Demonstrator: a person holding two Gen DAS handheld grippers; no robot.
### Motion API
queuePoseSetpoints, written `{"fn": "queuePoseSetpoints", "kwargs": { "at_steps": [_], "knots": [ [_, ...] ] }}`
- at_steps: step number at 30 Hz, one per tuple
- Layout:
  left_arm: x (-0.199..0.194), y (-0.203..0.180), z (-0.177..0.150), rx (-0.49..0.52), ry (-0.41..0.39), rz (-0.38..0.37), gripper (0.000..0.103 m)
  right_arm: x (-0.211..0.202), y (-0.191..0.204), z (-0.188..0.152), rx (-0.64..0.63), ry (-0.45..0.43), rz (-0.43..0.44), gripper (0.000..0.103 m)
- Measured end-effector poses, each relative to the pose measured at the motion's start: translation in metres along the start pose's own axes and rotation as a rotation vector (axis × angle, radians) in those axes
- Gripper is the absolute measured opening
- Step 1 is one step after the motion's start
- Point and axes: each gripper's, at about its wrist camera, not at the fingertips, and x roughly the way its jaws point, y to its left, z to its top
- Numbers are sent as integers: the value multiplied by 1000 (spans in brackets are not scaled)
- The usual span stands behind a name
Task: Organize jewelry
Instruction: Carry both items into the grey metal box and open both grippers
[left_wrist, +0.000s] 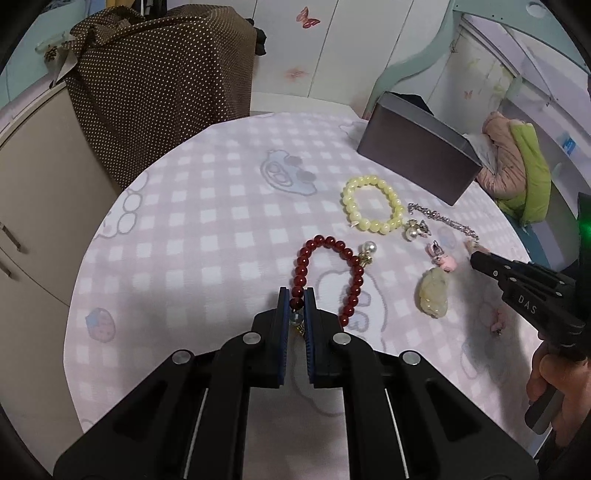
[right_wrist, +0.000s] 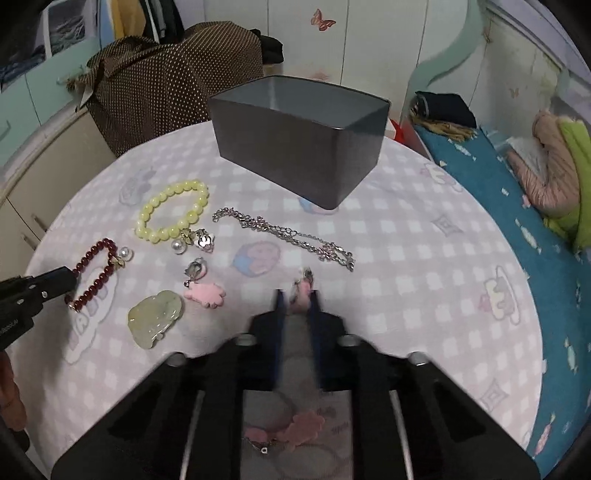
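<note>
Left wrist view is showing the left gripper (left_wrist: 296, 295) pinching the red bead bracelet (left_wrist: 325, 277) near its clasp end, the blue pads pressed on the dark glossy beads while the loop is lying ahead on the pink checked tablecloth (left_wrist: 207, 221). Right wrist view is showing the right gripper (right_wrist: 297, 295) pinching a small pink charm (right_wrist: 301, 291) with a silvery clasp, its jaws drawn in on it, the picture blurred there. Both grippers are pointing steeply down at the table, and in the left view the right gripper is reaching in from the right side with a hand (left_wrist: 554, 387) wrapping its handle. Two bead bracelets are lying on the cloth, the red one and a pale yellow one (right_wrist: 171, 210) near it. One silver chain (right_wrist: 284, 232) is stretching between the yellow bracelet and the right gripper. Two pearl earrings are showing, one (right_wrist: 123, 254) beside the red bracelet and one (right_wrist: 181, 243) just beside the yellow one. One pale green carved pendant (right_wrist: 155, 317) is resting close to a pink flat charm (right_wrist: 207, 293). One grey open box (right_wrist: 299, 147) is standing at the far side of the table.
</note>
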Motion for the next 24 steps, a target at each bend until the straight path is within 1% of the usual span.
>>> {"fn": "queuePoseSetpoints", "kwargs": {
  "at_steps": [2,12,16,24],
  "knots": [
    [-3,-2,1,8,-10,-3,7,-2,-5,-1,19,-1,20,5],
    [-28,-9,12,33,-73,-33,7,-21,-6,3,20,-47,66,5],
    [-41,-13,22,48,-107,-50,7,-37,-5,10,15,-77,93,5],
    [-69,-27,54,103,-195,-73,7,-68,2,36,-13,-155,135,5]
  ]
}}
